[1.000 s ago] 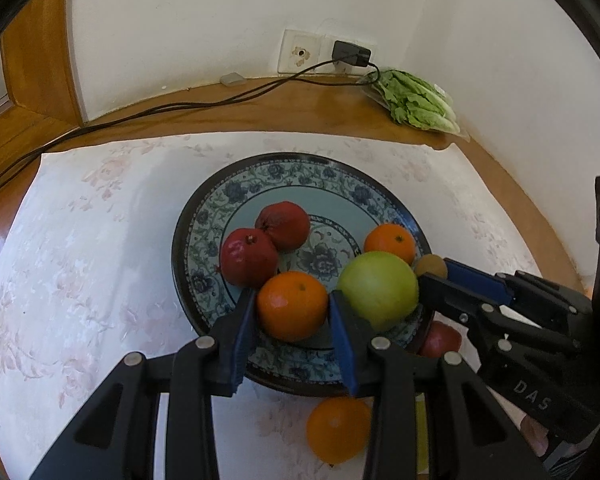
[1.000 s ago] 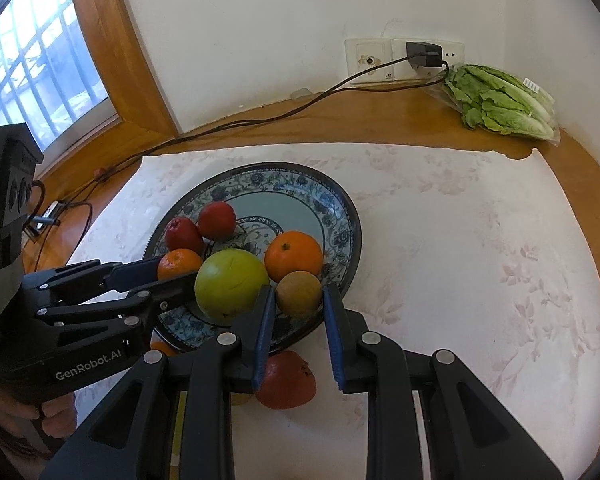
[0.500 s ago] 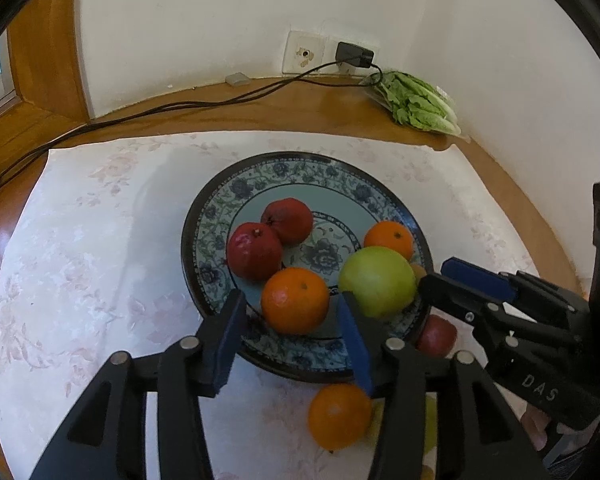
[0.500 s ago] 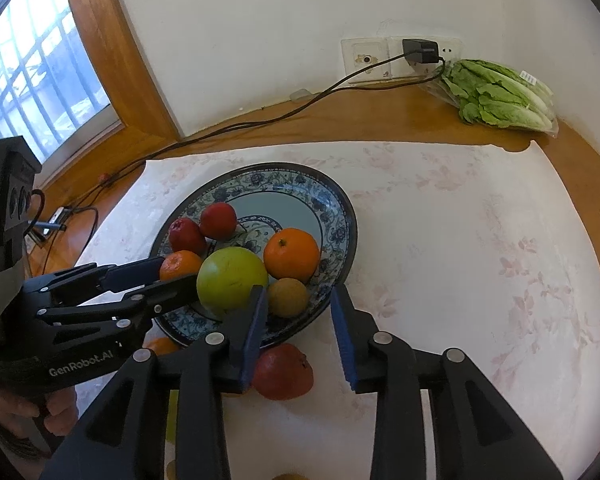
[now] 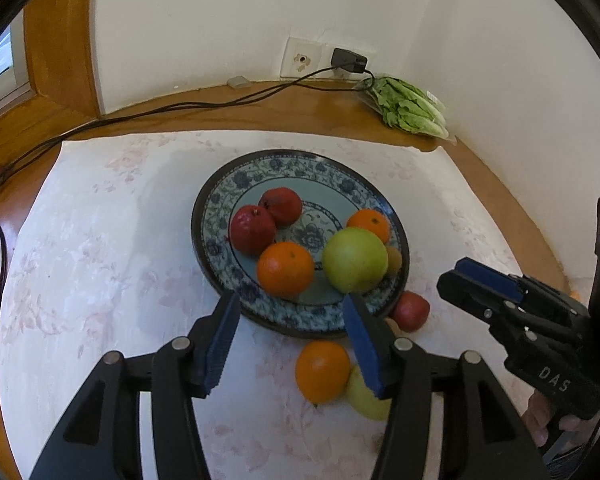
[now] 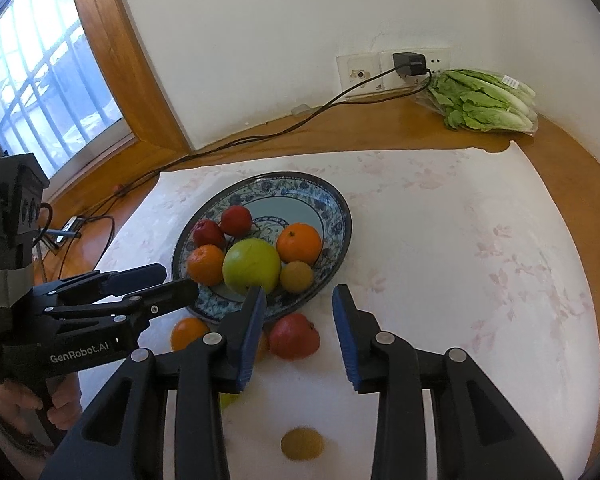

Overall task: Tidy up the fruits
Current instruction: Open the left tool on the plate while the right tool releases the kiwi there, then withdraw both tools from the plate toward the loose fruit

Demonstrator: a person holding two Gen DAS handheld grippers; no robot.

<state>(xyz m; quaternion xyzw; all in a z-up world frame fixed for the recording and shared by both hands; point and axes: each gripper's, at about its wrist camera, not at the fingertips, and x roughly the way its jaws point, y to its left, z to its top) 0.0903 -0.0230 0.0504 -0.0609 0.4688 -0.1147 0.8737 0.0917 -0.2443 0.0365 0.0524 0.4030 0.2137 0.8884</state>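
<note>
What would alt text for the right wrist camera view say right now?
The open right gripper hovers over a white cloth near a blue patterned plate holding six fruits, including a large green apple. A red fruit lies on the cloth just off the plate, and the left gripper reaches in alongside.

"GenRobot.AI" on left tool (image 6: 162, 288), "DAS" on right tool (image 5: 466, 280)

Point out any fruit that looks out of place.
Several fruits lie off the blue patterned plate, on the white cloth at its near edge: an orange, a red pomegranate, a yellow-green fruit and a small yellow-brown fruit.
</note>
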